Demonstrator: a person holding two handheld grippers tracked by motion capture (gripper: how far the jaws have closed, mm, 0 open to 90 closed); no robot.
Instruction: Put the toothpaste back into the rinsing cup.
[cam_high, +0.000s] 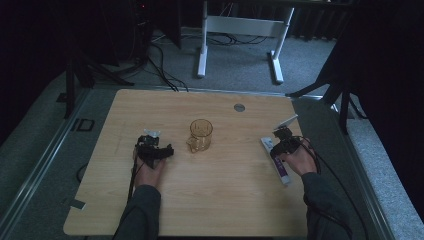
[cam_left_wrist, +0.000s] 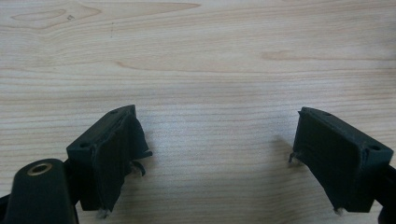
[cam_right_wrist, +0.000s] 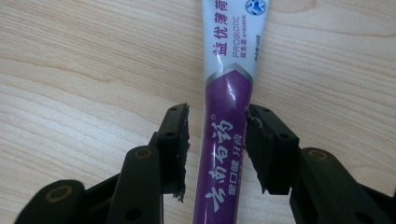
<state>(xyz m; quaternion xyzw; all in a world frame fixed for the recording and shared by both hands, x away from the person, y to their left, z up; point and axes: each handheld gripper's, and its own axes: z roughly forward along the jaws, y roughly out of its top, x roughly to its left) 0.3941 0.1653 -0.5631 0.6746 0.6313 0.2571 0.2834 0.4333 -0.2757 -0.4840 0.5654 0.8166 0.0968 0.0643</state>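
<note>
My right claw (cam_right_wrist: 217, 140) has its jaws around a purple and white toothpaste tube (cam_right_wrist: 227, 107) with Chinese lettering and "PROBIOTIC" on it, lying flat at the right side of the light wooden tabletop (cam_high: 210, 190). My left claw (cam_left_wrist: 215, 154) sits wide open over bare wood, left of an amber see-through plastic mug (cam_high: 200, 135) mid-table.

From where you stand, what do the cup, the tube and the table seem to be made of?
Cup: clear amber plastic, probably; the table shows through it.
Tube: glossy plastic, white and purple, with a shine streak.
Table: pale wood or wood-look laminate, matte, grain lines visible.
</note>
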